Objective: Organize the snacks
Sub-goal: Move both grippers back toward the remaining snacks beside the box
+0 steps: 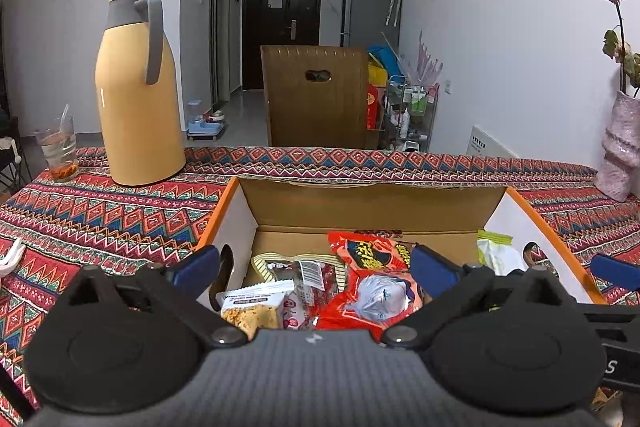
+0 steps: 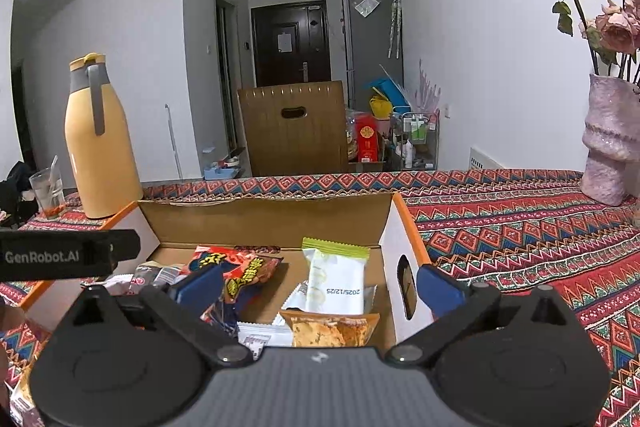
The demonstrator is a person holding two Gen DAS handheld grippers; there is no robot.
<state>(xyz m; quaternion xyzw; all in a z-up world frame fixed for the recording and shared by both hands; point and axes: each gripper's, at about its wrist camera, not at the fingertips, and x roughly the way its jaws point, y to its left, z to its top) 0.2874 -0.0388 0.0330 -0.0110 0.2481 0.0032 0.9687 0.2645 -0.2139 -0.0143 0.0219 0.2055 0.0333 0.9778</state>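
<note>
Patterned tablecloth (image 1: pixel 120 207), both claws (image 1: pixel 316 267) (image 2: pixel 320 285) wide, empty

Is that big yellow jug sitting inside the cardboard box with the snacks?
No, the yellow jug stands upright on the patterned tablecloth, outside the cardboard box and beyond its far left corner.

Box (image 1: pixel 372 203) is open on top, easy way in over the snacks (image 1: pixel 360 291); thermos (image 1: pixel 136 87) blocks far left, vase (image 2: pixel 608 147) far right.
</note>
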